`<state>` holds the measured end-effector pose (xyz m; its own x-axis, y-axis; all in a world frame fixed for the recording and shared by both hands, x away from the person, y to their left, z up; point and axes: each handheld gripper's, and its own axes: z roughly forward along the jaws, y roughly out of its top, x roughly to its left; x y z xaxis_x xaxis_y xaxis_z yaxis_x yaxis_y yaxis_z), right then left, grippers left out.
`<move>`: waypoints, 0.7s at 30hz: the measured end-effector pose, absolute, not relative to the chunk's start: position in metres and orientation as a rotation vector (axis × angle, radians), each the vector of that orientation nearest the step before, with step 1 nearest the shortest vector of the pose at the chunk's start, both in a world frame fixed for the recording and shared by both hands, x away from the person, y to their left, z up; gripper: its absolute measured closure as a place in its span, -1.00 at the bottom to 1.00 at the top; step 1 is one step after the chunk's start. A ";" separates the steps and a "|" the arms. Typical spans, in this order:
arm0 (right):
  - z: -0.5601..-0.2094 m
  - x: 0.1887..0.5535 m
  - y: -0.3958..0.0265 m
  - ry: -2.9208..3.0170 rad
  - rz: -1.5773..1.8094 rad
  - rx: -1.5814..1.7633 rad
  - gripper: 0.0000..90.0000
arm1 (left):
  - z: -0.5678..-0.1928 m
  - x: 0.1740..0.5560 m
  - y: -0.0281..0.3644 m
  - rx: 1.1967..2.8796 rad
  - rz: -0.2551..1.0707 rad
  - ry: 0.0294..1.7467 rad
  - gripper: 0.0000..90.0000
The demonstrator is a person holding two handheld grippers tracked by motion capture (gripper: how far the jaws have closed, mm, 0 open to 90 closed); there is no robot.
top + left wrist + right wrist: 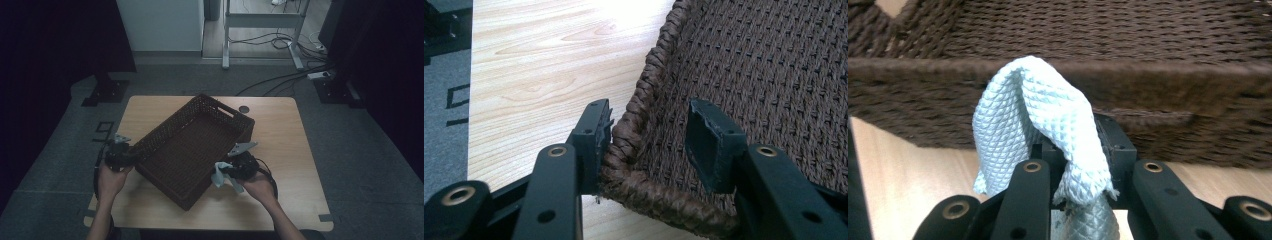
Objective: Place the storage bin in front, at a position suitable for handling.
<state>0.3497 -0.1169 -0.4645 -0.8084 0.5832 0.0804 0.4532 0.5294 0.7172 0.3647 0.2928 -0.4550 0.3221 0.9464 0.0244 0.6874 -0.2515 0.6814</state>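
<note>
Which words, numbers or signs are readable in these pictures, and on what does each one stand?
"9": a dark mark shaped like this digit on the grey floor left of the table, at; it is dim, so the reading is uncertain.
No text on the woven basket, the cloth or the grippers.

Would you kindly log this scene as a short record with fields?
surface: wooden table
basket: brown wicker basket, set askew on the table, nothing seen inside
left claw: jaws straddle the basket's corner rim, one outside touching it, one inside apart
right claw: shut on a pale blue cloth
cloth position: outside the basket, beside its near wall
</note>
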 end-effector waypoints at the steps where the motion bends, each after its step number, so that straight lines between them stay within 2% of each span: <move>1: -0.465 0.351 -0.119 2.586 1.143 0.897 0.68 | -0.455 0.365 0.293 2.025 0.592 1.434 0.18; 21: -0.467 0.379 -0.145 2.506 1.125 0.995 0.68 | -0.455 0.367 0.294 2.043 0.580 1.419 0.18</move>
<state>0.3786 -0.1449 -0.4671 -0.7470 0.6610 0.0719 0.4929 0.4779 0.7271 0.3668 0.2938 -0.4545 0.3399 0.9401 0.0255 0.6884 -0.2672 0.6743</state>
